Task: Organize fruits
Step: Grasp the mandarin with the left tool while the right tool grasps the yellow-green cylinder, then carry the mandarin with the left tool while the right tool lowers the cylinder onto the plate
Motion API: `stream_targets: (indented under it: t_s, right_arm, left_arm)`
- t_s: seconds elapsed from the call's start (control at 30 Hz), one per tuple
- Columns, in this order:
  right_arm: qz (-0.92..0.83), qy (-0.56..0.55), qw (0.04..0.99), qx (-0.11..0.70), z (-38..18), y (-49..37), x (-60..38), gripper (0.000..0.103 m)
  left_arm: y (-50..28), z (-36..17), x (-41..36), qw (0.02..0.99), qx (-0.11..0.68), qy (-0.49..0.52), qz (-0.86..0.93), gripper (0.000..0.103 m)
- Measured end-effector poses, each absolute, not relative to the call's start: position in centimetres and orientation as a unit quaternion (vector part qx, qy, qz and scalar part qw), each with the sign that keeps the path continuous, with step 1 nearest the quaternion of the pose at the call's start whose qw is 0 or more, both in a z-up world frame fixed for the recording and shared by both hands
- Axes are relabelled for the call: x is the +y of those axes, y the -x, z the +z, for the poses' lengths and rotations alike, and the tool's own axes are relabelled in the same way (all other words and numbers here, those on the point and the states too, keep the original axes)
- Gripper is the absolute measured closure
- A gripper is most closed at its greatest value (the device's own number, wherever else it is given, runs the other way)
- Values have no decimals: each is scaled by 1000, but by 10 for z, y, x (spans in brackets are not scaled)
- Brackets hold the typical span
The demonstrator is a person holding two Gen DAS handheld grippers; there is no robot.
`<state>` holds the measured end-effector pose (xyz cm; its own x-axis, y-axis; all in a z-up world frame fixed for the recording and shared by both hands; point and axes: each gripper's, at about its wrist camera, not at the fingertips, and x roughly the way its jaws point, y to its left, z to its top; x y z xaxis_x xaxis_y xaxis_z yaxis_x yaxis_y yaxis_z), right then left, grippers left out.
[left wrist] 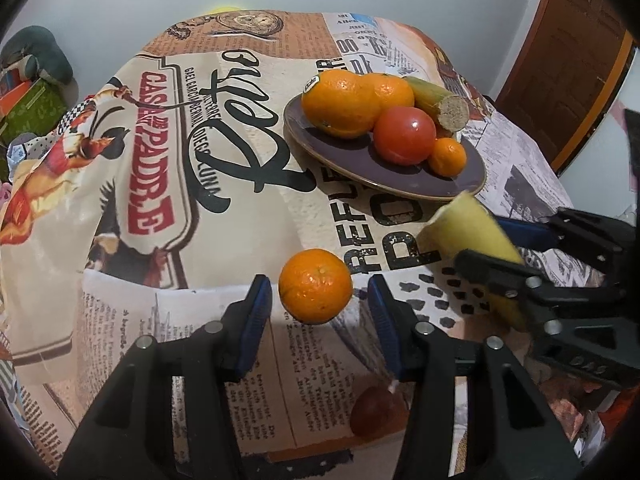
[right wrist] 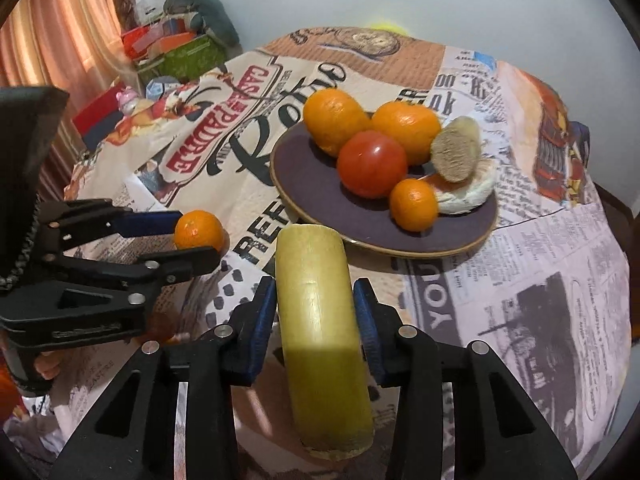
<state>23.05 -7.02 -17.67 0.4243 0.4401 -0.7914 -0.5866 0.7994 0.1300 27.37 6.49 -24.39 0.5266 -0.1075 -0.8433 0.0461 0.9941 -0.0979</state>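
A dark purple plate (left wrist: 336,160) (right wrist: 304,184) holds two big oranges (left wrist: 340,100) (right wrist: 334,118), a red tomato (left wrist: 405,134) (right wrist: 372,164), a small mandarin (left wrist: 448,156) (right wrist: 414,205) and a cut yellow-green piece (left wrist: 440,100) (right wrist: 456,152). My left gripper (left wrist: 320,300) (right wrist: 192,240) is open around a loose mandarin (left wrist: 315,286) (right wrist: 199,234) on the cloth, pads not touching it. My right gripper (right wrist: 316,312) (left wrist: 492,248) is shut on a yellow-green cut fruit piece (right wrist: 320,320) (left wrist: 468,232), held just in front of the plate.
The round table is covered by a printed newspaper-style cloth (left wrist: 168,184) (right wrist: 540,280). A white woven coaster (right wrist: 468,196) lies on the plate's right side. Boxes and clutter (right wrist: 172,48) stand beyond the table's left. A wooden door (left wrist: 568,40) is at the right.
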Motion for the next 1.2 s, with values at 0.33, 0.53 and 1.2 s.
stream_targets:
  t_s: [0.33,0.53,1.2]
  right_arm:
    - [291,50,861,413,-152,-231,-91,67]
    - [282,34,870,402,-141,-233,-102,68]
    - [271,40,894,354,-101,-259,-107,68]
  left_arm:
    - [-272,-238,66,875,481,33,-46,66]
    - [-268,-218,62,885,463,29,-51,66]
    - [-298,-183,50,904,423,34,-60,66]
